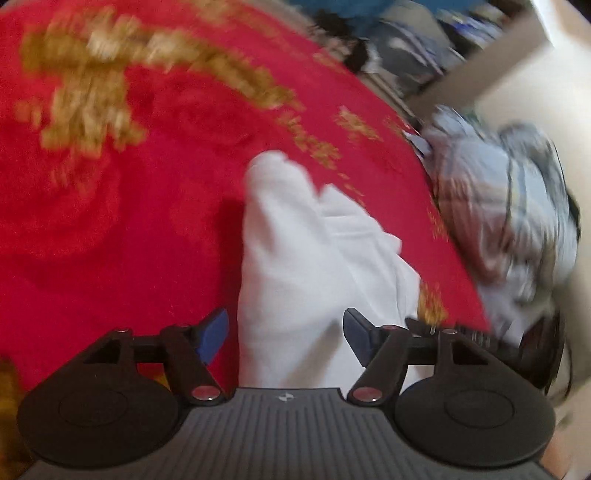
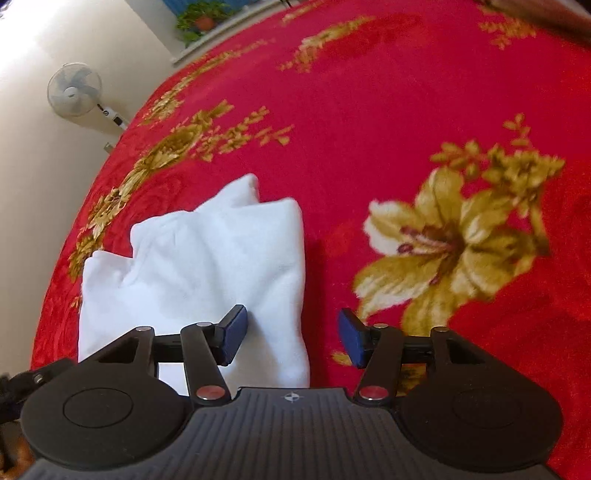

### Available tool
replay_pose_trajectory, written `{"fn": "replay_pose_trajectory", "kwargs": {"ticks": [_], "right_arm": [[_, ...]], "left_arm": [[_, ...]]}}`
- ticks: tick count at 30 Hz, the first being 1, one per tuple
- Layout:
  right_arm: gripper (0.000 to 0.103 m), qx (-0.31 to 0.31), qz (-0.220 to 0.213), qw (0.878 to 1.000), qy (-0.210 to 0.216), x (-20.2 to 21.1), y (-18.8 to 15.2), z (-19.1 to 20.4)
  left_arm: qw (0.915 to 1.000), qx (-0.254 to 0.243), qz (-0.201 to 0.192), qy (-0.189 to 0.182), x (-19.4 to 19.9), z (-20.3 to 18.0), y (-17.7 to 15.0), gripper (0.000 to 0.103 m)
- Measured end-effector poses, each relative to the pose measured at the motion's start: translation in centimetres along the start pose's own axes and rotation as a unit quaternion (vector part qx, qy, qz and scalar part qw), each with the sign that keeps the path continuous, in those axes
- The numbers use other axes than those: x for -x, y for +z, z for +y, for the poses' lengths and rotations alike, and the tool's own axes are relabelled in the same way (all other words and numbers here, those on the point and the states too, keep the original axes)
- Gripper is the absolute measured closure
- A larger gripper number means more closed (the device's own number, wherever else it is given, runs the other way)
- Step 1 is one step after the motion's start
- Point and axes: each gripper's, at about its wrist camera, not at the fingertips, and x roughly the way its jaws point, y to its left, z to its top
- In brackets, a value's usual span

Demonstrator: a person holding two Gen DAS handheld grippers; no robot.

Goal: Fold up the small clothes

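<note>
A small white garment [image 1: 306, 251] lies bunched in loose folds on the red blanket [image 1: 129, 221] with gold flowers. In the left wrist view, my left gripper [image 1: 284, 336] stands open just above the garment's near end. The cloth runs between the two blue pads [image 1: 212, 338], and neither pad presses on it. In the right wrist view the same white garment [image 2: 207, 258] sits left of centre on the blanket [image 2: 369, 110]. My right gripper [image 2: 291, 338] is open over the garment's right edge, its left pad above the cloth and its right pad over bare blanket.
A heap of striped and checked clothes [image 1: 498, 206] sits at the blanket's right edge in the left wrist view. The right wrist view shows a standing fan [image 2: 74, 94] by the pale wall and a potted plant [image 2: 201, 18] beyond the blanket's left edge.
</note>
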Motion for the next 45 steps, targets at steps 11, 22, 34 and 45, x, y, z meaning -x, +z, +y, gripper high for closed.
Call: {"fn": "replay_pose_trajectory", "kwargs": {"ticks": [11, 22, 34, 45], "right_arm": [[0.091, -0.012, -0.036, 0.999, 0.025, -0.8, 0.0, 1.0], [0.094, 0.099, -0.065, 0.983, 0.139, -1.3, -2.5, 12.7], [0.094, 0.145, 0.004, 0.984, 0.100, -6.0, -5.7, 16.9], [0.097, 0.146, -0.010, 0.987, 0.068, -6.8, -4.9, 16.5]], "left_arm": [[0.9972, -0.068, -0.030, 0.006, -1.6, -2.7, -0.2, 0.069], [0.9863, -0.118, -0.096, 0.065, 13.5, 1.0, 3.3, 0.069], [0.9788, -0.025, -0.110, 0.171, 16.4, 8.4, 3.3, 0.059], [0.9666, -0.188, -0.014, 0.174, 10.9, 4.3, 1.9, 0.066]]}}
